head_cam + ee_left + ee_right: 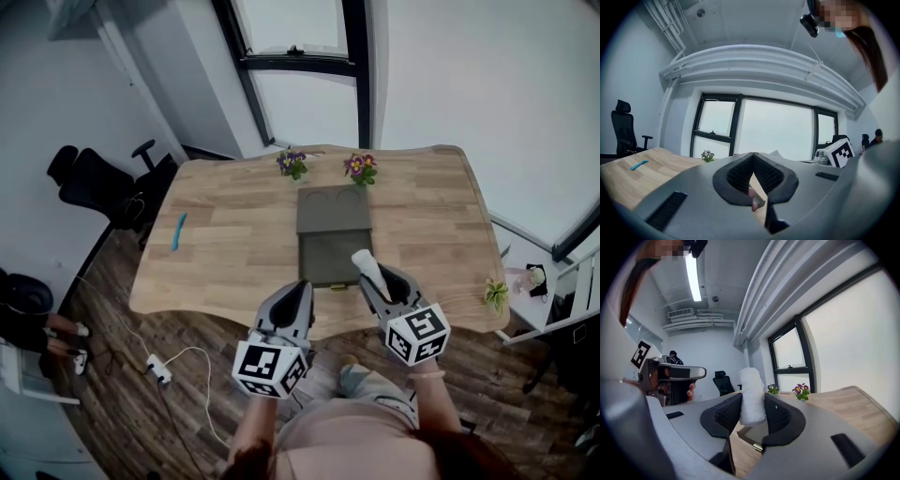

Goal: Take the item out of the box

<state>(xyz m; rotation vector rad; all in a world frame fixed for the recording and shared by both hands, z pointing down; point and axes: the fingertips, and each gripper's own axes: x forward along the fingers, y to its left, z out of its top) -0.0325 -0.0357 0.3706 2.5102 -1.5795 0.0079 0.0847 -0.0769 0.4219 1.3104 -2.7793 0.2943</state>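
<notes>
Holds left gripper [300, 289] just short of the box [334, 246], near edge, jaws pressed together, empty. Pinches white roll [367, 263] upright in right gripper [380, 281] at the box's near right corner. Beyond the box's far edge: flowering plant [292, 163], second flowering plant [360, 168].

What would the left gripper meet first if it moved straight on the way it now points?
Likely nothing near: the left gripper points out above the table, the box lying below its line. Beyond its closed tips only the far window shows, though depth is hard to judge.
</notes>
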